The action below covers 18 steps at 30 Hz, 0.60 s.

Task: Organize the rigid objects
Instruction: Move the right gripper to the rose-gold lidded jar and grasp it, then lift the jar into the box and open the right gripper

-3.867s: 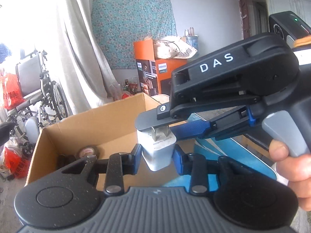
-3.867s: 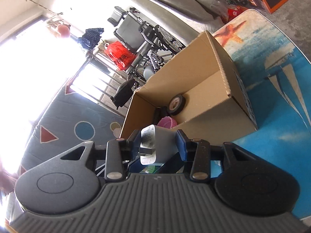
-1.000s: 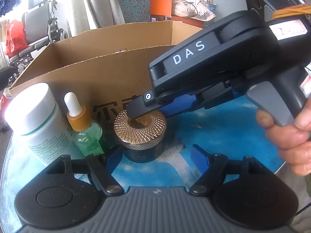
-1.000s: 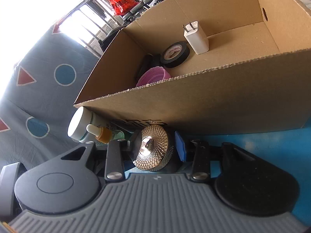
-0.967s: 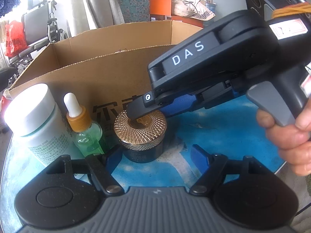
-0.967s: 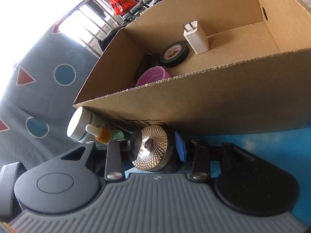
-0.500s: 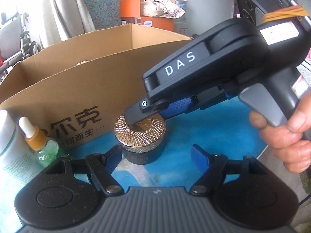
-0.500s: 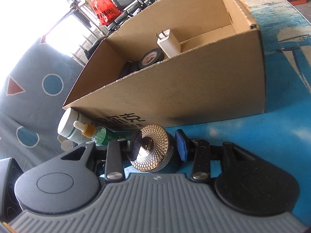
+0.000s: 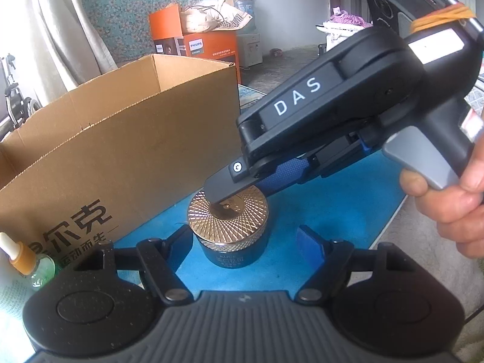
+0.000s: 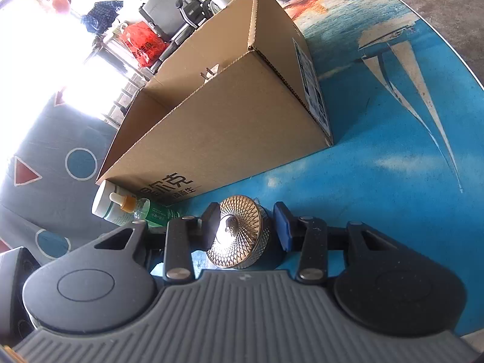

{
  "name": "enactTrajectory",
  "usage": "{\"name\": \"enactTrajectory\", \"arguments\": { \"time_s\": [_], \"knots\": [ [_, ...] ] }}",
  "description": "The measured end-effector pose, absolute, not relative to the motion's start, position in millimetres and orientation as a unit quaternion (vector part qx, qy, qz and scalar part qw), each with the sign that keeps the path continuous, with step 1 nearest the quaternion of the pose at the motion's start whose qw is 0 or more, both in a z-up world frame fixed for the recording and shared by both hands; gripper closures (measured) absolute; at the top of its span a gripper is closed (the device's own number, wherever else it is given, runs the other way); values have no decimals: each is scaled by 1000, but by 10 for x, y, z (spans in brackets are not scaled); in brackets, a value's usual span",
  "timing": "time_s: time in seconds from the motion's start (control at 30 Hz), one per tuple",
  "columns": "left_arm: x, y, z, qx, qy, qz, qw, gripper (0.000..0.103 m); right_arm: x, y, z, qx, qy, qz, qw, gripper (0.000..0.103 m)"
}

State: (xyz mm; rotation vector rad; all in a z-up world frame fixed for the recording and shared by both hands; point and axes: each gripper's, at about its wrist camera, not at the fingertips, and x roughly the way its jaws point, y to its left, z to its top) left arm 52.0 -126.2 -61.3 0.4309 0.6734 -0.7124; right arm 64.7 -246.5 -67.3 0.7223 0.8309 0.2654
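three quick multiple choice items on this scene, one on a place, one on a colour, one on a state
1. Where is the jar?
A. inside the cardboard box
B. on the blue table, in front of the cardboard box
C. on the floor

2. What colour is the jar's lid?
A. gold
B. white
C. red

3. How is the cardboard box?
A. taped shut
B. folded flat
C. standing with its top open

Answers:
1 B: the jar is over the blue table, just before the box's printed wall.
2 A: the ribbed lid shines gold above a dark body.
3 C: its rim is open and the inner walls show.
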Motion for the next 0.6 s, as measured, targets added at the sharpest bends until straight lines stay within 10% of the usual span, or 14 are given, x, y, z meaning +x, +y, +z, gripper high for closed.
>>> {"name": "enactTrajectory", "arguments": {
  "time_s": [0.6],
  "knots": [
    [926, -1460, -599, 193, 327, -319, 869, 43, 677, -2523, -747, 354, 392, 136, 838, 64]
  ]
}}
